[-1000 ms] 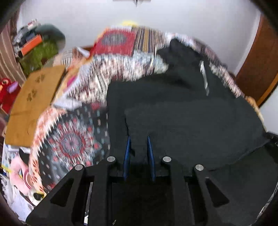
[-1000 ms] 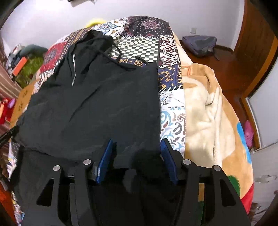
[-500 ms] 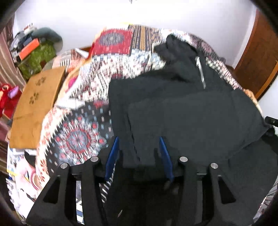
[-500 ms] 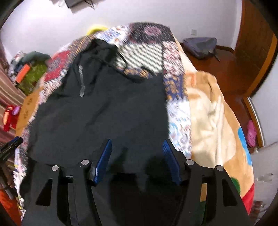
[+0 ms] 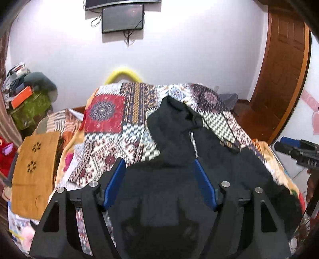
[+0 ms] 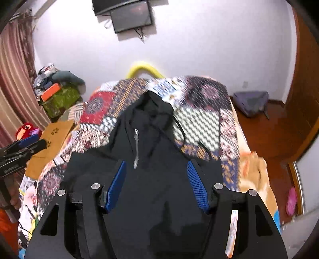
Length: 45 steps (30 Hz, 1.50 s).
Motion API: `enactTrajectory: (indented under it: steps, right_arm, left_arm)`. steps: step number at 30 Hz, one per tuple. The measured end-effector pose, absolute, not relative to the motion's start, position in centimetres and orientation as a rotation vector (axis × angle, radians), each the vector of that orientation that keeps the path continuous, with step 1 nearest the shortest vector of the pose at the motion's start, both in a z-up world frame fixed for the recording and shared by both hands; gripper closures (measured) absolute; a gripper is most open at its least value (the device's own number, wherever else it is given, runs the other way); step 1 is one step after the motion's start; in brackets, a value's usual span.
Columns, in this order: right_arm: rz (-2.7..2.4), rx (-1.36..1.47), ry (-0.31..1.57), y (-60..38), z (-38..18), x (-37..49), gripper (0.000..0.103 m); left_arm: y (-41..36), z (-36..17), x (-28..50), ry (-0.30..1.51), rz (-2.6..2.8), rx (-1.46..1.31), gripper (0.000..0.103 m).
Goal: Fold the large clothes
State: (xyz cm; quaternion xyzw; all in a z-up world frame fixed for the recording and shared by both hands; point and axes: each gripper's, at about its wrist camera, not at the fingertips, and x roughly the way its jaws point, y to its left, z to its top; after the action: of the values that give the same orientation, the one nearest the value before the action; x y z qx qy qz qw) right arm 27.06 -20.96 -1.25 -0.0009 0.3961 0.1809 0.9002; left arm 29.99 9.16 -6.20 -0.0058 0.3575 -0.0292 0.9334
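Both tools rose, releasing black hoodie (image 5: 209, 159).

Black angular left tool (image 5: 159, 171) frame, blue ribbed pads (image 5: 114, 182) (silver screws)

Wall-mounted screen (image 5: 122, 18), patchwork bedspread (image 5: 111, 127)
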Motion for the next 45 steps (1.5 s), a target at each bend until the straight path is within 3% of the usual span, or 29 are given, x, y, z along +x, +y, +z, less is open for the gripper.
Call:
enactTrajectory:
  steps: [10,26,29,31,33,34,35,37,38,39,41,45]
  right_arm:
    - [0.421,0.073,0.901,-15.3,-3.8,34.6,0.044]
    - [0.25,0.197,1.092,-14.5,-13.9,46.4,0.044]
    - [0.231,0.205,1.167,-14.8,-16.7,47.7,0.044]
    - [0.253,0.226,1.18,-15.3,-17.6,48.0,0.044]
    - [0.274,0.226,1.177,-15.6,-17.8,47.9,0.048]
    - [0.306,0.224,1.181,-15.5,-17.7,47.9,0.06]
    - [0.333,0.237,1.185,-15.4,-17.5,47.7,0.076]
    - [0.318,0.204,1.168,-14.9,-16.7,47.2,0.083]
    - [0.315,0.178,1.154,-14.6,-16.3,46.9,0.091]
    - [0.299,0.123,1.117,-14.3,-15.3,46.1,0.091]
    - [0.3,0.09,1.087,-14.0,-14.1,45.0,0.092]
    - [0.333,0.084,1.047,-14.8,-10.7,42.0,0.092]
  left_arm:
    - [7.0,-8.5,39.5,0.789,-0.09,-0.005,0.033]
    - [7.4,-19.0,53.8,0.982,-0.103,-0.201,0.034]
    - [6.7,-21.9,55.4,1.049,-0.083,-0.205,0.042]
    - [6.3,-23.0,55.8,1.049,-0.036,-0.168,0.042]
    - [6.2,-23.4,56.0,1.034,-0.022,-0.158,0.042]
    - [6.3,-23.5,55.9,1.028,-0.018,-0.17,0.042]
    - [6.4,-23.5,55.9,1.026,-0.015,-0.176,0.045]
    - [6.4,-23.5,55.8,1.022,-0.01,-0.175,0.054]
    - [6.3,-23.3,55.6,1.017,-0.009,-0.171,0.063]
    - [6.1,-23.0,55.3,1.011,-0.013,-0.16,0.077]
    - [5.7,-22.4,54.8,1.013,-0.003,-0.119,0.093]
    - [5.8,-20.0,53.2,0.998,-0.02,-0.113,0.093]
